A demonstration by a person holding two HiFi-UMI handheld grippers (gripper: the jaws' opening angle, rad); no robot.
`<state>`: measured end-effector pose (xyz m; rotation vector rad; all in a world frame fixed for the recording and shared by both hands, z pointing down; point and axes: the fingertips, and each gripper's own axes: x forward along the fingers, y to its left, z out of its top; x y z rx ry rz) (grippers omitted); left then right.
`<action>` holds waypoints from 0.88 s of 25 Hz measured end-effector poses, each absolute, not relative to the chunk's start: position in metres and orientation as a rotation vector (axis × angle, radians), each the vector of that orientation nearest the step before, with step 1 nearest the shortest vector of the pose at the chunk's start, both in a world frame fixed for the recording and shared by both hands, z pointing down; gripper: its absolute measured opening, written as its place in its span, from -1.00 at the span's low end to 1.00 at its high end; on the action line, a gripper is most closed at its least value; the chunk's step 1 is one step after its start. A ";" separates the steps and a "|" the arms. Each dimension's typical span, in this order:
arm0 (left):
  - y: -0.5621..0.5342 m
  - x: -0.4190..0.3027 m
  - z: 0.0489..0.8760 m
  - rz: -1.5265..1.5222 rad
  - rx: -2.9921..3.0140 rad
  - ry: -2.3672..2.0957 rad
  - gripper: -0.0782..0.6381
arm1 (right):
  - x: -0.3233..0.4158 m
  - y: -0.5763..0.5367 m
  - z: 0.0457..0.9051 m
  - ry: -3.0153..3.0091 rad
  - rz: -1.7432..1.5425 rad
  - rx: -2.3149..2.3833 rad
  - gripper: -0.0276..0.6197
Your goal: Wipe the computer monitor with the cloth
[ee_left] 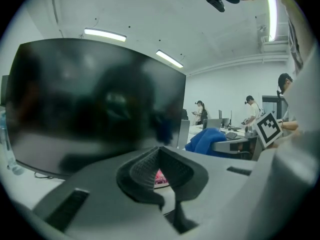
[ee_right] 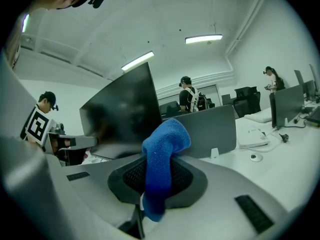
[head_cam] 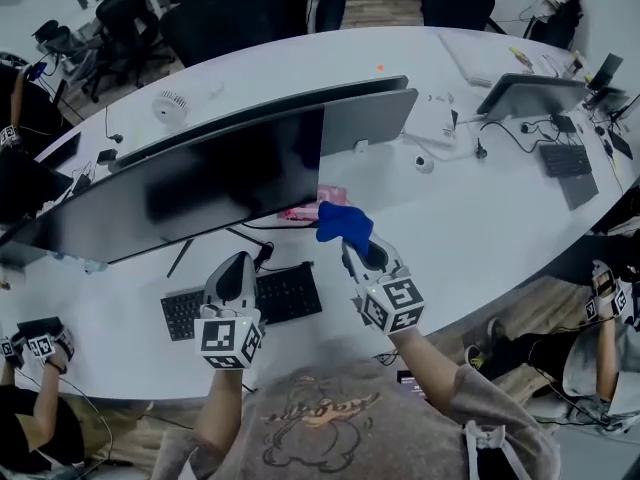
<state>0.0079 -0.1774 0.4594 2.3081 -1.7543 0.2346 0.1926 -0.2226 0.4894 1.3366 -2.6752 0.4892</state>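
The wide dark computer monitor (head_cam: pixel 200 183) stands on the white table, its screen facing me. My right gripper (head_cam: pixel 358 250) is shut on a blue cloth (head_cam: pixel 343 224), which it holds just off the screen's lower right corner. In the right gripper view the cloth (ee_right: pixel 160 169) hangs folded between the pads, with the monitor (ee_right: pixel 125 111) ahead to the left. My left gripper (head_cam: pixel 236 264) hovers over the keyboard below the screen, shut on nothing. In the left gripper view the monitor (ee_left: pixel 95 104) fills the left side and the cloth (ee_left: pixel 207 139) shows to the right.
A black keyboard (head_cam: pixel 285 296) lies under the left gripper. A pink object (head_cam: pixel 300 211) sits at the monitor's foot. A second monitor (head_cam: pixel 365 118) stands back to back behind it. Cables, a small screen (head_cam: pixel 530 93) and another keyboard (head_cam: pixel 565 158) lie at the right. Other people stand around.
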 end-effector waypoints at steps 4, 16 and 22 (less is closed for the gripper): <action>-0.189 0.009 0.473 0.250 2.293 -1.744 -0.77 | 0.192 -0.240 0.510 -2.645 0.509 1.333 -0.72; -0.215 0.015 0.512 0.336 2.238 -1.688 -0.77 | 0.186 -0.288 0.572 -2.568 0.598 1.280 -0.72; -0.221 0.011 0.531 0.380 2.200 -1.667 -0.77 | 0.175 -0.308 0.602 -2.541 0.636 1.245 -0.72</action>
